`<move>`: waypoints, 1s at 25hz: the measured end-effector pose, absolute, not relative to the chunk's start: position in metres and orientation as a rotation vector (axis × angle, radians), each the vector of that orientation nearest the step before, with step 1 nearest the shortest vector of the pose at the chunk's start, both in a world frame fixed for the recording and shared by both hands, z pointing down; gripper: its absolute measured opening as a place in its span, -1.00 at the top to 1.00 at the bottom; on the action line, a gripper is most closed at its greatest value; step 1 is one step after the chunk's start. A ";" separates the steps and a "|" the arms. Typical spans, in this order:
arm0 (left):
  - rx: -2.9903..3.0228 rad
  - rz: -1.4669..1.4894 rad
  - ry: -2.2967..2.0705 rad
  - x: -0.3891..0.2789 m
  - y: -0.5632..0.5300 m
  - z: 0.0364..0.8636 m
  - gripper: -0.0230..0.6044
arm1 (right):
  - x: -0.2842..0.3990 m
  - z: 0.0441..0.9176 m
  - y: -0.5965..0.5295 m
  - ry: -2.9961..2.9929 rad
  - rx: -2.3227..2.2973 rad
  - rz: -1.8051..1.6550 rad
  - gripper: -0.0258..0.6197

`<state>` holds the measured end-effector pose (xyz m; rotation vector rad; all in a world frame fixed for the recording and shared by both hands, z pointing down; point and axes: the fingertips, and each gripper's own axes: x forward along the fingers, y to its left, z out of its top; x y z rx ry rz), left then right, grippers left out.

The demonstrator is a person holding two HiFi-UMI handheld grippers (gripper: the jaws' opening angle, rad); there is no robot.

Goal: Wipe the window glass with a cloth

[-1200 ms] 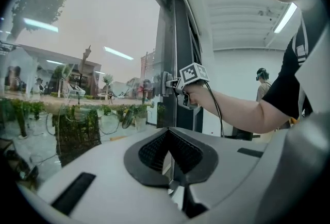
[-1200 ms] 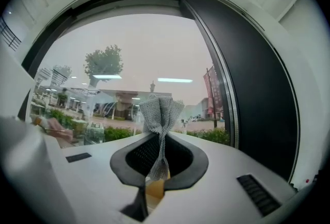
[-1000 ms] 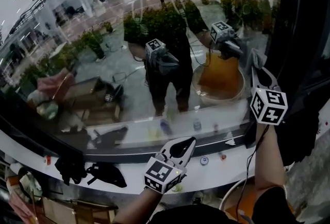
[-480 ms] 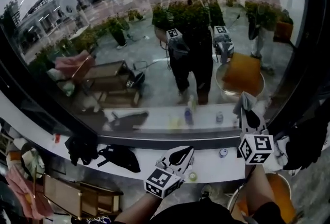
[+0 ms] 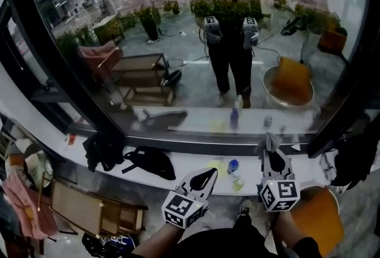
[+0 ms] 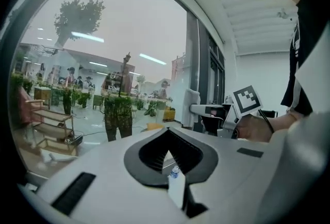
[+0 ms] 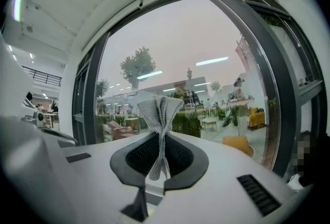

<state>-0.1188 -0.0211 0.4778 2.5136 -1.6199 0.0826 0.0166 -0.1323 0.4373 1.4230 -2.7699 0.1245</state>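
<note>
The window glass [image 5: 178,43] fills the upper head view and mirrors the person and both grippers. My right gripper [image 5: 272,155] hangs low over the white sill [image 5: 190,163], away from the pane, shut on a grey cloth [image 5: 270,143]. In the right gripper view the cloth [image 7: 159,112] stands up bunched between the jaws of the right gripper [image 7: 159,140], with the glass [image 7: 180,48] ahead. My left gripper [image 5: 208,174] sits beside it to the left, shut and holding nothing. The left gripper view shows the left gripper [image 6: 166,134], the glass [image 6: 77,63] and the right gripper [image 6: 206,110].
A small blue-capped bottle [image 5: 233,166] stands on the sill between the grippers. Black bags [image 5: 151,160] lie on the sill to the left. An orange tub [image 5: 317,221] sits at lower right and a wooden rack [image 5: 89,209] at lower left. Dark window frames [image 5: 56,55] flank the pane.
The right gripper with the cloth has dropped from high on the right of the pane to sill height. The left gripper stayed low. The view has pulled back and shows more of the sill.
</note>
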 end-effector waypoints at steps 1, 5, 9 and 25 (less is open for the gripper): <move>2.514 0.084 -1.618 -0.120 -0.011 0.478 0.90 | 0.013 0.438 -0.118 -2.770 1.418 0.127 0.78; 2.519 0.109 -1.575 -0.119 0.027 0.482 0.90 | 0.006 0.444 -0.068 -2.744 1.416 0.154 0.78; 2.537 0.100 -1.551 -0.110 0.045 0.484 0.90 | 0.011 0.451 -0.035 -2.714 1.427 0.179 0.78; 2.557 0.074 -1.520 -0.074 0.053 0.487 0.90 | 0.021 0.476 0.019 -2.670 1.354 0.207 0.78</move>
